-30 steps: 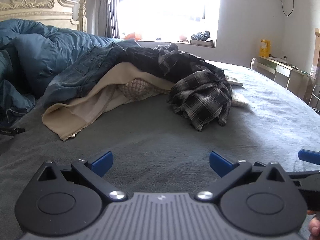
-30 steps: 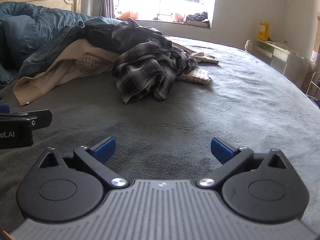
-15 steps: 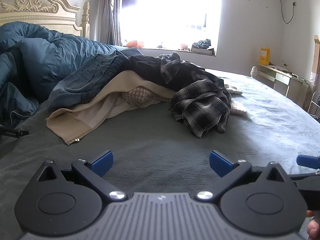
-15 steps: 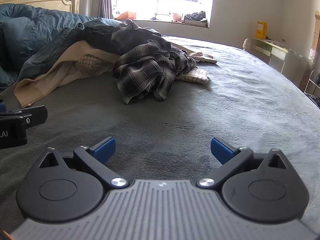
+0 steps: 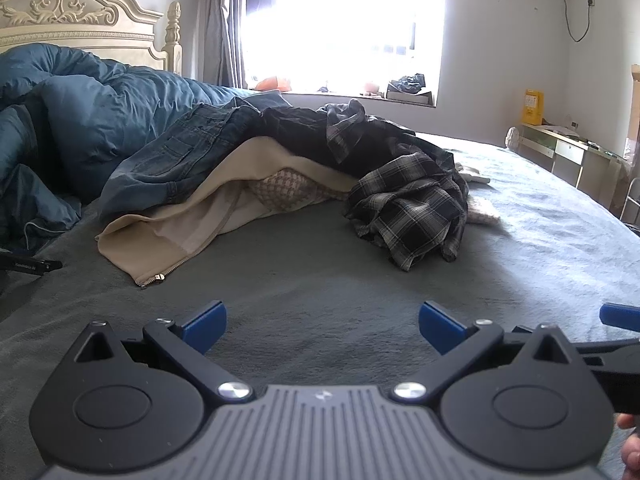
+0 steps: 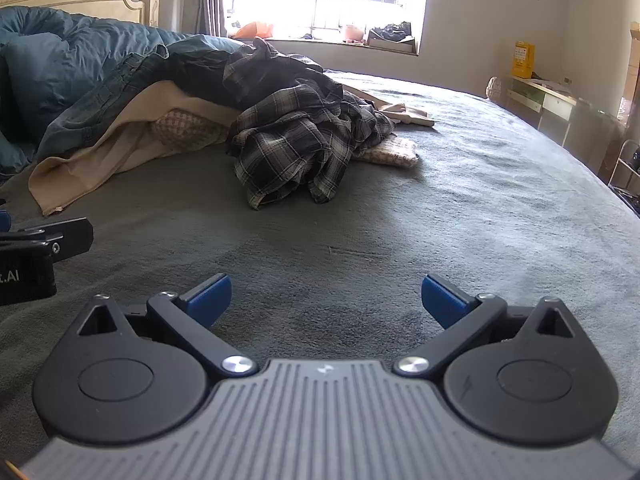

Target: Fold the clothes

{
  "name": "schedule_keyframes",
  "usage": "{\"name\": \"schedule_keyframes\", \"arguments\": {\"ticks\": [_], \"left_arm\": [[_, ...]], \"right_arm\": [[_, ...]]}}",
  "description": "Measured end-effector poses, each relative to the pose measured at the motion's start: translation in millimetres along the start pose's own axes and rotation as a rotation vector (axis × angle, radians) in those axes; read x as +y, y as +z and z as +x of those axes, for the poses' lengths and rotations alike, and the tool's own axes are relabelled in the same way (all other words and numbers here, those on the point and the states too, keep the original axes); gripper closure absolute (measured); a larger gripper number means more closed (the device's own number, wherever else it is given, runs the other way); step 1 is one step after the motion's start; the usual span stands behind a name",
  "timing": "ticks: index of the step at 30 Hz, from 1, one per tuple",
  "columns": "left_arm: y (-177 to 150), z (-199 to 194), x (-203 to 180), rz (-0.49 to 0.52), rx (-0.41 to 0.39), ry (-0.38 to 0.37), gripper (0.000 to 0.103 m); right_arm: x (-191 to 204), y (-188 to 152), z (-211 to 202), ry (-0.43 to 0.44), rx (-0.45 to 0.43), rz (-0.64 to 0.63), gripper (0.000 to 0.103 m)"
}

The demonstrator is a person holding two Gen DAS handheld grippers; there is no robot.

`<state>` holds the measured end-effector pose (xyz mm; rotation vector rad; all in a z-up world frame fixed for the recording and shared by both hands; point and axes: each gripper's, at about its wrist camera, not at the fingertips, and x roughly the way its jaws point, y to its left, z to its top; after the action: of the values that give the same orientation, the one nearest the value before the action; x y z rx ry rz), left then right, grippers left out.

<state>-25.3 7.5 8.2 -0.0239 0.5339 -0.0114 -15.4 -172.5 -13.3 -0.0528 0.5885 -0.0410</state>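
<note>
Left wrist view shows my left gripper [image 5: 322, 326] with its blue fingers [image 5: 204, 326] spread wide and nothing between them, hovering low over the grey bedspread [image 5: 304, 280]. Ahead of the fingertips lies the heap of clothes: a plaid shirt [image 5: 412, 210] crumpled ahead and to the right of my right finger, a beige zip jacket [image 5: 180, 236] ahead and to the left, its zipper end nearest me, with blue jeans [image 5: 172, 164] draped over it (and a small checked piece tucked under the beige flap). None of it touches my fingers; bare bedspread lies between. Beyond the jeans sits a blue duvet [image 5: 80, 120].

From the right wrist view, my right gripper [image 6: 326, 300] is likewise spread and empty. The plaid shirt [image 6: 296, 148] sits straight ahead of the gap, well apart from the tips, the beige jacket [image 6: 100, 160] off to the left. The left gripper's edge shows just left of my left finger.
</note>
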Motion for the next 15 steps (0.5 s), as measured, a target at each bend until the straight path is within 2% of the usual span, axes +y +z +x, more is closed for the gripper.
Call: {"name": "schedule_keyframes", "arguments": {"ticks": [15], "left_arm": [[9.2,4.4,1.3,0.018,0.015,0.031,0.0]], "right_arm": [[-1.4,6.6,5.6,0.005,0.009,0.001,0.001]]}}
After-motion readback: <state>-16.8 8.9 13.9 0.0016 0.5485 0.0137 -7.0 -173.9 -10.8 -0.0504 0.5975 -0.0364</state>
